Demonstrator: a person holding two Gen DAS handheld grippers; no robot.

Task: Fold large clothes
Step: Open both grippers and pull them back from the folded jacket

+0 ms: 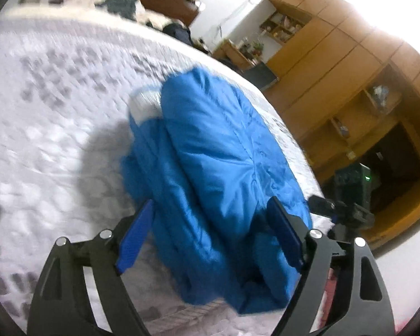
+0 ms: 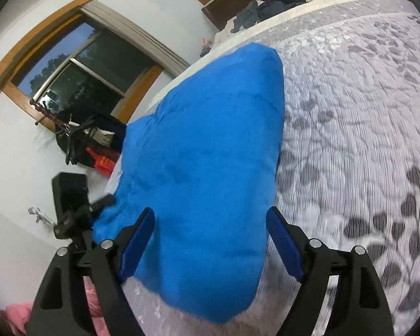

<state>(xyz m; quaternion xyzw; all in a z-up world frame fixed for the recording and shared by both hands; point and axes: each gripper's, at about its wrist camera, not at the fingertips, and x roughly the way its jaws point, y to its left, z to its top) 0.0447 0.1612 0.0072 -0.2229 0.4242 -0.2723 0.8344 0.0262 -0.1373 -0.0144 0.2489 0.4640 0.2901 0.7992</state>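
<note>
Blue garment (image 1: pixel 210 168) lying bunched in 2 long lobes near the right edge of the bed (image 1: pixel 56 112), a pale lining patch showing at its far end. Left gripper (image 1: pixel 210 224) and right gripper (image 2: pixel 210 238) both spread wide over the near end, holding nothing. Probably best to lower each onto a near corner, pinch all layers deep between the pads, then lift together and carry far to keep the fold square.

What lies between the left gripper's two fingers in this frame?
Left wrist view: the folded blue garment on the bedspread fills the gap of the open left gripper.
</note>
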